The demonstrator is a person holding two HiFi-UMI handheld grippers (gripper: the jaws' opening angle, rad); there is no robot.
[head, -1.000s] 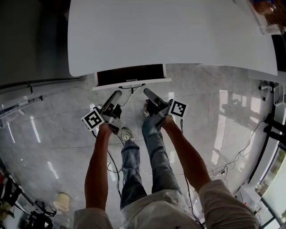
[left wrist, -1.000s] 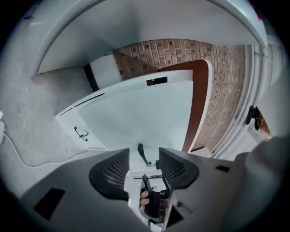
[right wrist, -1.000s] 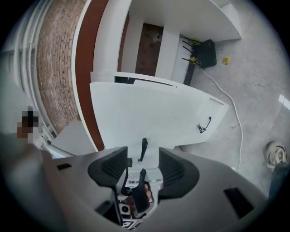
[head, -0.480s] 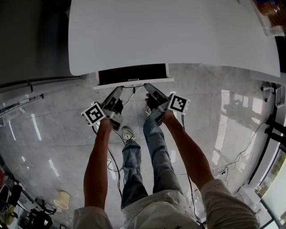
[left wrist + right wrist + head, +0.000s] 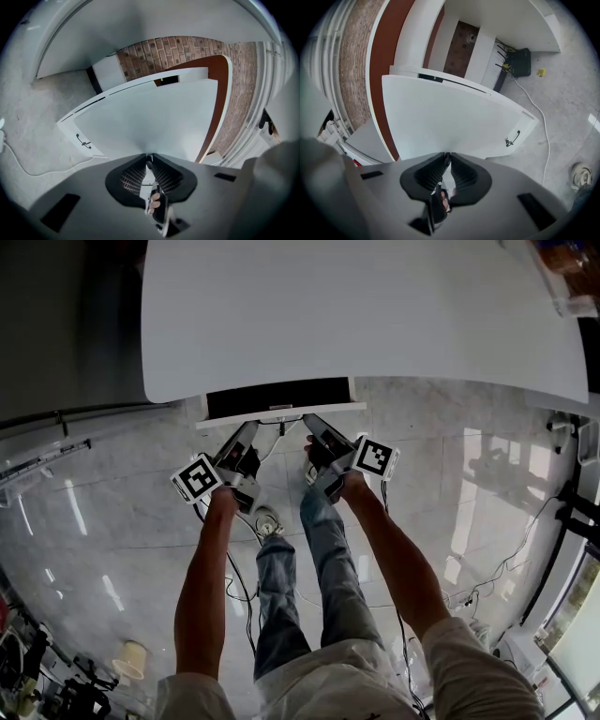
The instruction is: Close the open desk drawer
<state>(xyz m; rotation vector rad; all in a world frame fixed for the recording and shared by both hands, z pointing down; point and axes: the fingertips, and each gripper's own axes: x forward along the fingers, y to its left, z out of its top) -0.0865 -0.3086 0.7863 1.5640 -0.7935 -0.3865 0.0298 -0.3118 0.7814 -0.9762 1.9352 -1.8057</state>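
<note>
Both grippers, jaws together and empty, aimed at the drawer [image 5: 277, 397].
Arms reach forward side by side. The left gripper [image 5: 247, 431] and right gripper [image 5: 312, 422] tilt slightly down, tips just at the white front of the drawer, which juts out under the desk [image 5: 356, 315]. The jaws have just been closing, with nothing between them, and both grippers have edged nearer the drawer. Glossy marble floor [image 5: 112, 512]; brick wall [image 5: 178, 49] behind.

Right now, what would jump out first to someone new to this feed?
The open drawer juts from under the white desk, its dark inside showing. The left gripper and right gripper point at its white front, side by side; both have just closed their jaws with nothing between them.
</note>
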